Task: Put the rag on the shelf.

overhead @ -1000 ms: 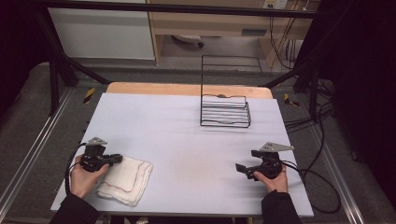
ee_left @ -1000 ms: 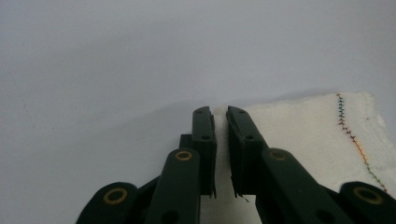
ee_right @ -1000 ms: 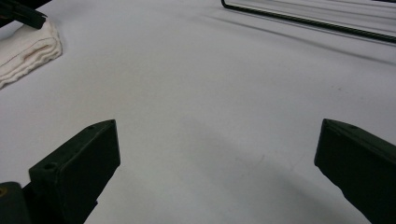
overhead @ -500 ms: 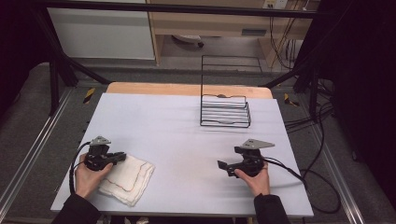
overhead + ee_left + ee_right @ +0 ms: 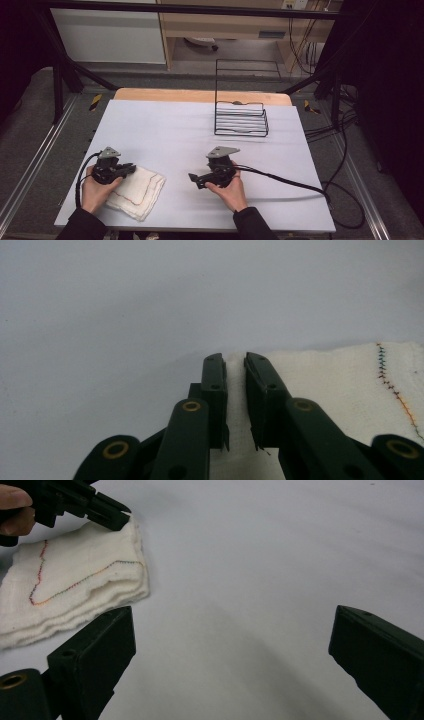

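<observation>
High view is showing one white table (image 5: 165,125) carrying one black wire rack (image 5: 241,119) at its far right and one folded white cloth (image 5: 137,189) near its front left corner. Compared with the picture a second earlier, the right gripper (image 5: 197,180) is sitting much farther toward the cloth, now near the middle of the front edge instead of out by the right side, while the left gripper (image 5: 131,168) is keeping almost the same place at the cloth's far corner. The rack and the cloth are lying where they lay before. Two grippers are working, one in each hand. In the left gripper view, the left gripper (image 5: 235,385) is pinching a fold at the edge of the cloth (image 5: 330,385) between nearly closed jaws, which have just been easing apart a little. In the right gripper view, the right gripper (image 5: 232,650) is standing wide, having just been narrowing slightly, with nothing but bare table between its jaws; the cloth (image 5: 75,592) is lying ahead of it, apart from it.
</observation>
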Demonstrator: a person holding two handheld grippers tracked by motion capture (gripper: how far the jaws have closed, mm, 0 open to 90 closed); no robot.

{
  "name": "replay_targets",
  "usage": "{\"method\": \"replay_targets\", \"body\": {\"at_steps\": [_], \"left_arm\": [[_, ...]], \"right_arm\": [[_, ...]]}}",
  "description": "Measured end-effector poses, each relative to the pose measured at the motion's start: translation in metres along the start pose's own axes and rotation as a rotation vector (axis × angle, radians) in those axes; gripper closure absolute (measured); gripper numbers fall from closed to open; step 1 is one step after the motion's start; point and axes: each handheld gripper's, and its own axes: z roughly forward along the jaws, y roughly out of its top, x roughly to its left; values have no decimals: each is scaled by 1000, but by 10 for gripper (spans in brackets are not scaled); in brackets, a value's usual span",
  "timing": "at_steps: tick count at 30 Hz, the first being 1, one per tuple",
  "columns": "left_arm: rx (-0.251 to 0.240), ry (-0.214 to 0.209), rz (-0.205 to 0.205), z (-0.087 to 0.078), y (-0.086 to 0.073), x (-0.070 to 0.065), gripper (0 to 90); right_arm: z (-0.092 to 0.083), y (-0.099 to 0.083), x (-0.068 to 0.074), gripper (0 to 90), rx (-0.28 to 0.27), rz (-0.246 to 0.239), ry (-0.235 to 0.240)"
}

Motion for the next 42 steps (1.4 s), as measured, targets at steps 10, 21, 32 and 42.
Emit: {"method": "replay_targets", "body": {"at_steps": [10,21,32,42], "left_arm": [[1,-3,4,0,0,1,783],[2,-8,0,0,0,1,784],[5,-9,-7,0,1,2,783],[2,-10,-35,-1,1,2,795]], "right_arm": [[52,17,29,167,20,22,43],[92,24,54,340,67,12,58],[97,17,60,551,109,17,66],[97,14,65,792,123,82,103]]}}
